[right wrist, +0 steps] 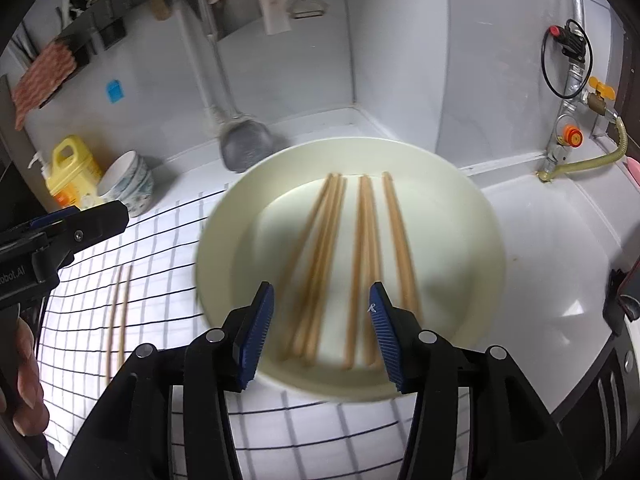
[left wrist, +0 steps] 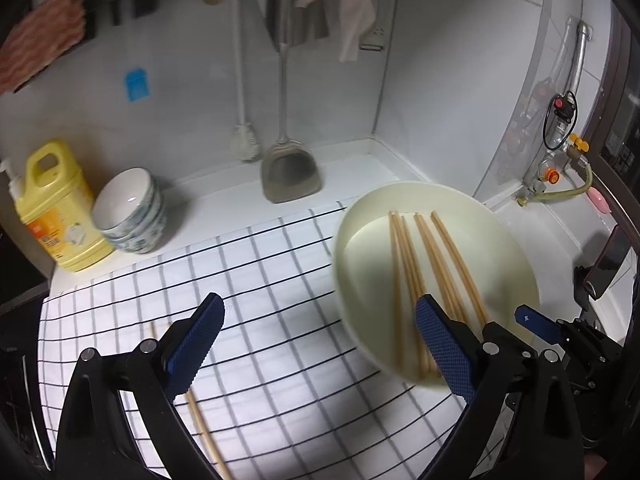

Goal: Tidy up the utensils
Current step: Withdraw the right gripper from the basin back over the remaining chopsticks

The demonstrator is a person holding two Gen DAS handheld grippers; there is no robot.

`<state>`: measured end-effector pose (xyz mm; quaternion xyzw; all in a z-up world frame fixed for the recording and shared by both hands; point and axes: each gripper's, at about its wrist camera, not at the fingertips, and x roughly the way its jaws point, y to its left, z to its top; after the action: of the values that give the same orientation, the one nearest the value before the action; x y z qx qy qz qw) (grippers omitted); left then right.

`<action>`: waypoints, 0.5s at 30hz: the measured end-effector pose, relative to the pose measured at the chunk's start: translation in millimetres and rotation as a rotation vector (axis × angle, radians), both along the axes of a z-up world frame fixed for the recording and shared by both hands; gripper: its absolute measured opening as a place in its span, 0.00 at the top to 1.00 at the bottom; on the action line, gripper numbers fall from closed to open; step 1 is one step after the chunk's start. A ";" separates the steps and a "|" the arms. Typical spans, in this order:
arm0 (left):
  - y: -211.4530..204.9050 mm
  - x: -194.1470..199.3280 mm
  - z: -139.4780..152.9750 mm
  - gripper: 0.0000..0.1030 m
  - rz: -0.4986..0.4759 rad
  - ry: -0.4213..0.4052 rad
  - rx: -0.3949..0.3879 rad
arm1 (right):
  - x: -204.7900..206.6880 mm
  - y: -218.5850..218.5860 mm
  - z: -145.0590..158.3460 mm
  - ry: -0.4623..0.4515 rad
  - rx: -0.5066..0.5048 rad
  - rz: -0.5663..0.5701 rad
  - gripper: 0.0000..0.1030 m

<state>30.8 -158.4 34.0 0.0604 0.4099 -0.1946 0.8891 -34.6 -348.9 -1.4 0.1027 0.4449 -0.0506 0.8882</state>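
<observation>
Hovering released: right gripper [right wrist: 322,334] over plate [right wrist: 224,248] near rim; left gripper [left wrist: 316,344] released beside it.

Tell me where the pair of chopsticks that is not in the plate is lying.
The loose chopsticks lie on the checked cloth, left of the cream plate in the right wrist view; in the left wrist view they run beneath the left gripper.

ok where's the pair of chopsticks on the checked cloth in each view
Left wrist view: the loose chopsticks lie at bottom left on the checked cloth, partly behind the left tongs' finger.
Right wrist view: they lie at left on the cloth, left of the cream plate.
Shared landmark: the yellow detergent jug beside the stacked bowls.
</observation>
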 end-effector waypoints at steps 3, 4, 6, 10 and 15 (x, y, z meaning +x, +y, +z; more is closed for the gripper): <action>18.0 -7.4 0.5 0.08 0.007 -0.008 0.003 | -5.7 19.4 3.6 -0.005 -0.007 0.013 0.50; 25.8 -9.7 -0.4 0.08 0.012 -0.006 0.005 | -7.4 25.3 4.2 -0.005 -0.008 0.017 0.50; 38.3 -12.1 -2.6 0.08 0.021 0.001 0.004 | -10.3 39.3 5.0 -0.002 -0.012 0.028 0.48; 71.2 -19.6 -10.8 0.08 0.052 0.019 0.003 | -16.7 70.7 5.8 0.005 -0.016 0.062 0.46; 116.9 -29.9 -25.7 0.07 0.101 0.033 0.017 | -23.2 108.0 1.9 0.011 -0.018 0.106 0.41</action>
<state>0.9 -41.5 8.3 0.0439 0.4287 -0.1470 0.8903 -57.8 -240.9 0.5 0.0707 0.4540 -0.0080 0.8882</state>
